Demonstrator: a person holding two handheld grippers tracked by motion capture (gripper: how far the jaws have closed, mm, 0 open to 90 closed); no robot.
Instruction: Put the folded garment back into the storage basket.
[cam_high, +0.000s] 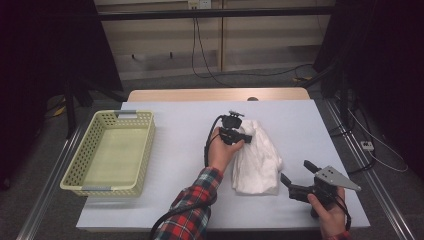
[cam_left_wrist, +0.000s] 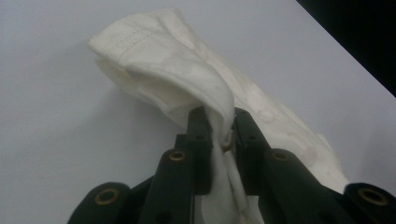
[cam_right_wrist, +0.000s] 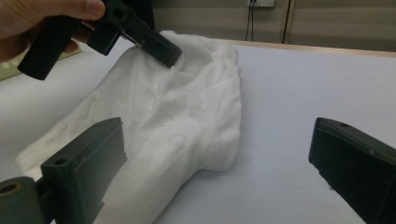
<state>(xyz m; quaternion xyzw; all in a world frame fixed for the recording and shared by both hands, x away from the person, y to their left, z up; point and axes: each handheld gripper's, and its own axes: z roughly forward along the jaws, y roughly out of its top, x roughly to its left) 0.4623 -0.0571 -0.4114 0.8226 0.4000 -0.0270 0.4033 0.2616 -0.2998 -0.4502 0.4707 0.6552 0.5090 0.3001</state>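
The left gripper (cam_high: 248, 137) is clamped tight on a pinched fold of a white cloth (cam_high: 257, 160), which lies crumpled mid-tabletop (cam_high: 175, 165). The right gripper (cam_high: 296, 172) hovers just beside the cloth, jaws spread wide and holding nothing.

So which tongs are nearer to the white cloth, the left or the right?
Left. The left tongs are shut on a fold of the white cloth at its far end. The right tongs stand open beside its near right corner, apart from it.
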